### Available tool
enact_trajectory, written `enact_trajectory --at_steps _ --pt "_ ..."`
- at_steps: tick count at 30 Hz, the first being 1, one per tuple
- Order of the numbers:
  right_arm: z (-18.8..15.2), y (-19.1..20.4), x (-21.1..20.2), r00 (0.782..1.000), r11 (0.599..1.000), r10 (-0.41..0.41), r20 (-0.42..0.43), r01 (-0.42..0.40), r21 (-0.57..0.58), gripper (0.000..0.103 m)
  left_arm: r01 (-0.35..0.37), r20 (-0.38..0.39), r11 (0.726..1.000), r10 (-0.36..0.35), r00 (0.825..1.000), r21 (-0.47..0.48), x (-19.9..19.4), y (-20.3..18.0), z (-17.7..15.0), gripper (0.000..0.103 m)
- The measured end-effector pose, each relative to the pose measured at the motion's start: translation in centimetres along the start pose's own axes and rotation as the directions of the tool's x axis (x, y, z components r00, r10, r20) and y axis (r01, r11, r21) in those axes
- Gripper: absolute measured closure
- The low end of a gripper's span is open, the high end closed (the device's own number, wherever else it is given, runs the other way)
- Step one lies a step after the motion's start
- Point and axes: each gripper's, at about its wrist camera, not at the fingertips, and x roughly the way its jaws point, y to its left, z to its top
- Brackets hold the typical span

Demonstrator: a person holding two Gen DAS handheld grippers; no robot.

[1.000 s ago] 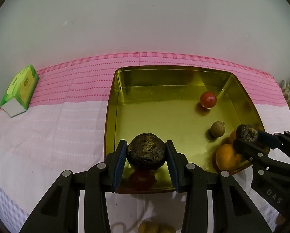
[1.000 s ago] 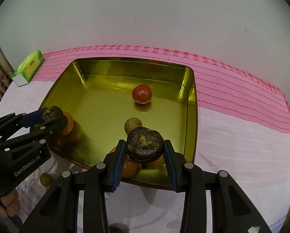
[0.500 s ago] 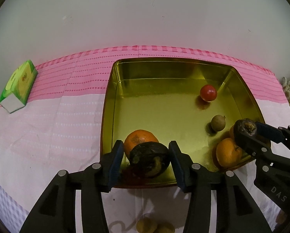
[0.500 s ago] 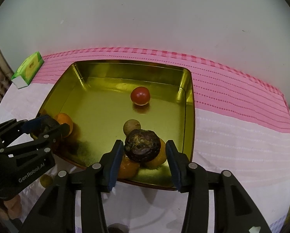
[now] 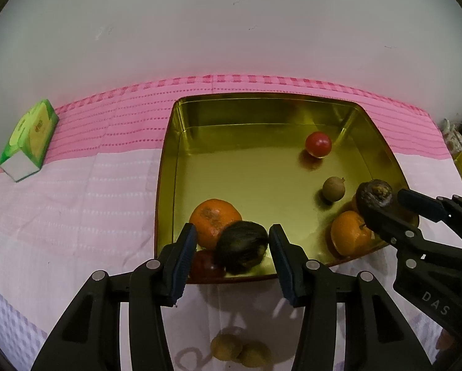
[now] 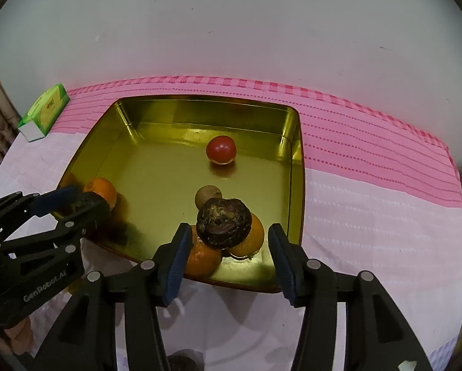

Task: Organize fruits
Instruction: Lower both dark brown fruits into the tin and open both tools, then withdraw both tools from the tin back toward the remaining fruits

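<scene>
The right gripper (image 6: 229, 255) stands with its jaws apart over the near edge of the gold tray (image 6: 295, 185); neither pad touches fruit. Between the jaws, a dark wrinkled fruit (image 6: 224, 223) rests on two oranges (image 6: 203, 255) near the tray's near right corner. A small brown fruit (image 6: 207, 195) lies just behind it. A red tomato (image 6: 220, 149) sits toward the far edge. The left gripper (image 6: 76, 205) reaches over the tray's left edge beside another orange (image 6: 102, 189). A green box (image 6: 45, 111) lies on the pink cloth (image 6: 370, 160).
</scene>
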Motion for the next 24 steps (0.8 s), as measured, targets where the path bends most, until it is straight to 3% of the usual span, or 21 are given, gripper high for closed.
enact_trajectory --at_steps 24 --pt "-1.4 0.2 -4.2 0.998 1.0 -0.003 0.059 0.002 0.011 0.054 -0.007 0.076 1.0 0.005 0.997 0.023 -5.1 -0.7 -2.9 0.053"
